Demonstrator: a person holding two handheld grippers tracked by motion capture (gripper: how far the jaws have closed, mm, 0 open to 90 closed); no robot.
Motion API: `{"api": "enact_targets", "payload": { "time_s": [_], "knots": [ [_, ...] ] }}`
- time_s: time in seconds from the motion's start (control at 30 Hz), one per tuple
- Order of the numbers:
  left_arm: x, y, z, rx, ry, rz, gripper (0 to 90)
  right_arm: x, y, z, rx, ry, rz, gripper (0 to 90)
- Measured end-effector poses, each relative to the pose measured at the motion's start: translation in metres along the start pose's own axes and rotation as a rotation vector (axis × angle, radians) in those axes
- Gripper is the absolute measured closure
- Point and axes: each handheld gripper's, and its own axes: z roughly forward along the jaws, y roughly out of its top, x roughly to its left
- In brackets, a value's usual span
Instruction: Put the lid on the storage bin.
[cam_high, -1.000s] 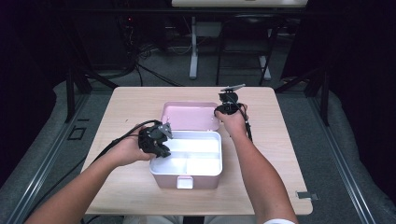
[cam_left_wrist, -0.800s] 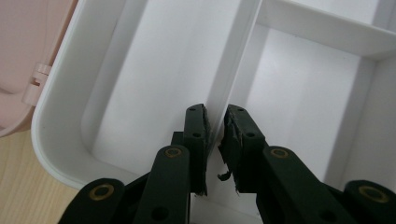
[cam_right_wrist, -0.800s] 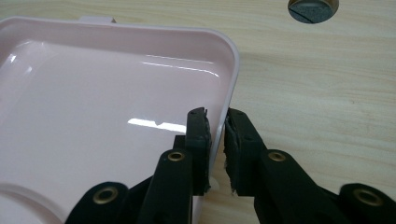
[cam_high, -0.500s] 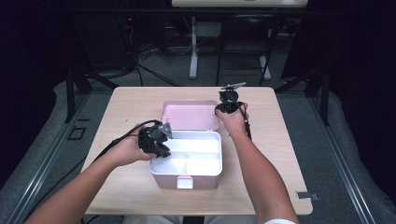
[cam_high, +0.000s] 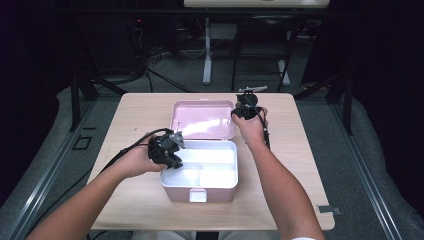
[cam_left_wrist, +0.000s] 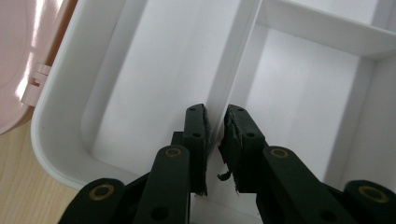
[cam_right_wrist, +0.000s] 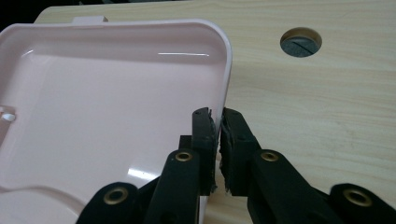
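1. Overhead, a person works at a light wooden table (cam_high: 135, 112), forearms coming in from the near edge, a black two-jaw gripper in each hand.
2. At the middle of the table sits a lunch box (cam_high: 200, 175) with pink outer walls and a white inside, split by thin walls into compartments; a pink clasp tab faces the person on its near side.
3. Behind it, the box's pink lid (cam_high: 202, 119) lies opened flat on the table, hollow side up, joined to the box along the far edge.
4. At the box's left side, the left gripper (cam_high: 172, 152) reaches over the rim; in the left gripper view its pads (cam_left_wrist: 198, 140) are pinched onto the white divider wall (cam_left_wrist: 233, 60), one pad on each face of it.
5. The same view shows the box's rounded white rim (cam_left_wrist: 39, 130), with a pink hinge piece and bare wood beyond it.
6. At the lid's right edge, the right gripper (cam_high: 239, 114) is held by the right hand (cam_high: 250, 125); its cable runs back along the forearm.
7. Seen from the right gripper view, its jaws have just been closing and now stand narrow, clamped on the lid's raised right rim (cam_right_wrist: 226, 70), one pad inside the lid and one outside.
8. Beyond that rim, a round cable hole (cam_right_wrist: 301, 42) is cut in the tabletop.
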Motion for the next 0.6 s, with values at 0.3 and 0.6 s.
{"api": "enact_targets", "payload": {
  "time_s": [0.3,0.6],
  "knots": [
    [0.000,-0.001,0.000,-0.006,0.001,-0.002,78.7,0.007,0.002,-0.024,-0.078,0.013,-0.031,86.3],
    [-0.001,-0.001,0.000,-0.011,0.003,-0.002,78.8,0.013,-0.004,-0.053,-0.175,0.028,-0.116,86.9]
  ]
}}
